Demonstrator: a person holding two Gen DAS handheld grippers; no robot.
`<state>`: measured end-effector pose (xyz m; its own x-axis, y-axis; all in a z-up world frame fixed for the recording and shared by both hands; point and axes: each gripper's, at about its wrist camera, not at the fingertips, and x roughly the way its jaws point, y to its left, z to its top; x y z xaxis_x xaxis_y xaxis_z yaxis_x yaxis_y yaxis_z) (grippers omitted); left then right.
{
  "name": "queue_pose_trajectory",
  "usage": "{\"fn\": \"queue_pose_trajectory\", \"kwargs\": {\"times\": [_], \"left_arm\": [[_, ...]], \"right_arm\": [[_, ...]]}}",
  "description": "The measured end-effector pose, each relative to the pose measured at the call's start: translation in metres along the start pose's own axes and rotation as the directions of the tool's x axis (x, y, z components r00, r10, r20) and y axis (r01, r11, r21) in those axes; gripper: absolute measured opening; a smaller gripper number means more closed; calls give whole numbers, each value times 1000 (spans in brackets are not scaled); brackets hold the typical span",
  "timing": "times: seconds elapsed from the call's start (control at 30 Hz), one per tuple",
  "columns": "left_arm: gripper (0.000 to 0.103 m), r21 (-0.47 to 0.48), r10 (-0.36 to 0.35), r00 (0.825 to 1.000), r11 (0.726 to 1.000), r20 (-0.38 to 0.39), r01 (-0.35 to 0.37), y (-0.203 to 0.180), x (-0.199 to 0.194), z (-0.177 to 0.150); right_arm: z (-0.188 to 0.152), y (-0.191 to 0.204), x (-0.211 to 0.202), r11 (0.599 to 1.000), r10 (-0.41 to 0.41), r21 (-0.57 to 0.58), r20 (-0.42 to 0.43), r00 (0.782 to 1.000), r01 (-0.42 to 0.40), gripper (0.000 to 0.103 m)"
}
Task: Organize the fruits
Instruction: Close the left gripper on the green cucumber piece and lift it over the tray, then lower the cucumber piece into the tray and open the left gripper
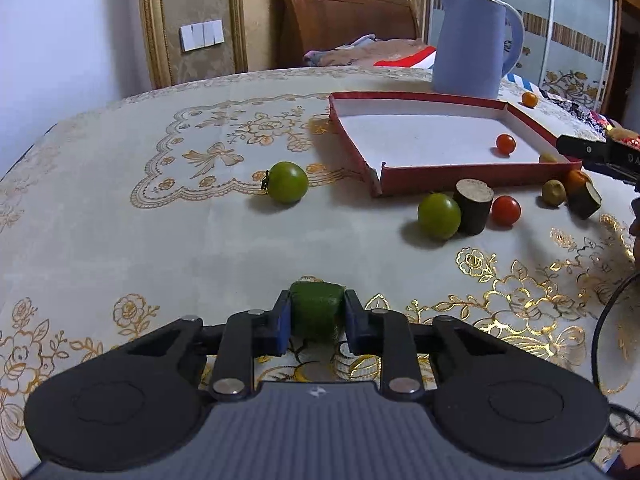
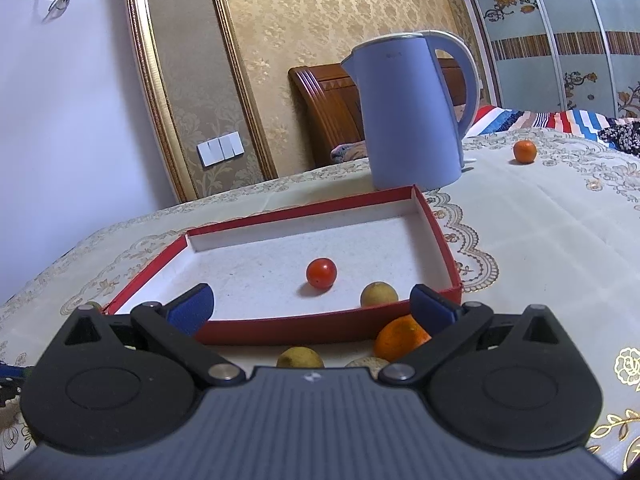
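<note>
Left gripper point(image 1: 317, 316) clamps a green fruit point(image 1: 316, 307) at 6 o'clock, right gripper point(image 2: 311, 308) gapes wide before the red tray point(image 2: 280, 328), tomato point(image 2: 321, 273) inside at 12 o'clock.

We count two loose green tomatoes point(image 1: 287, 182) point(image 1: 439, 215), two red cherry tomatoes point(image 1: 505, 143) point(image 1: 505, 210), two dark cut cylinders point(image 1: 473, 205) point(image 1: 585, 198), two small oranges point(image 2: 525, 151) point(image 2: 401, 337), one red tray point(image 1: 456, 178), one blue kettle point(image 1: 470, 43). Yellowish round fruits: at least two point(image 2: 379, 294) point(image 2: 300, 358).
</note>
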<state>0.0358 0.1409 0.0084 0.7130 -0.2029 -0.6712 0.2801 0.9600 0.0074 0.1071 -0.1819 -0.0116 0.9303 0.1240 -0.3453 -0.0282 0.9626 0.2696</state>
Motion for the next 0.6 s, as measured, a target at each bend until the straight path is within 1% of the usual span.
{"fn": "queue_pose_trajectory", "kwargs": {"times": [0.03, 0.1, 0.17, 0.23, 0.3, 0.33, 0.37, 0.43, 0.47, 0.53, 0.57, 0.6], "left_arm": [[25, -13, -13, 1000, 1000, 4, 13, -1, -1, 4], [25, -19, -25, 999, 999, 37, 25, -8, -5, 17], [25, 2, -39, 995, 999, 92, 38, -21, -7, 35], [25, 28, -67, 987, 998, 144, 64, -38, -4, 61], [25, 59, -97, 980, 994, 176, 88, -56, 6, 88], [25, 75, -95, 978, 994, 185, 83, -65, 14, 98], [25, 96, -85, 979, 993, 187, 68, -75, 24, 108], [26, 129, -55, 985, 991, 162, 34, -91, 51, 123], [26, 150, -24, 987, 989, 157, 0, -99, 67, 127], [26, 185, 23, 993, 982, 112, -44, -107, 91, 131], [26, 183, 35, 995, 982, 93, -51, -107, 99, 131], [26, 155, 28, 996, 987, 85, -41, -102, 102, 130]], "right_arm": [[0, 0, 0, 1000, 1, 2, 0, 1000, -1, 103], [0, -1, 0, 1000, 3, 5, 0, 1000, -3, 103], [1, -1, 0, 1000, 5, 4, 0, 1000, -5, 103], [0, -2, 0, 1000, 6, 5, 3, 1000, -6, 103], [0, -3, 0, 1000, 6, 11, 6, 1000, -6, 103], [0, -3, 0, 1000, 6, 14, 7, 1000, -6, 103], [0, -4, -1, 1000, 6, 18, 8, 1000, -6, 103], [0, -5, 0, 1000, 7, 24, 10, 1000, -7, 103], [0, -5, 0, 1000, 8, 26, 10, 1000, -8, 103], [0, -5, 0, 1000, 8, 28, 10, 1000, -8, 103], [0, -5, 0, 1000, 9, 29, 12, 1000, -9, 103], [0, -5, 1, 1000, 10, 30, 11, 1000, -10, 103]]}}
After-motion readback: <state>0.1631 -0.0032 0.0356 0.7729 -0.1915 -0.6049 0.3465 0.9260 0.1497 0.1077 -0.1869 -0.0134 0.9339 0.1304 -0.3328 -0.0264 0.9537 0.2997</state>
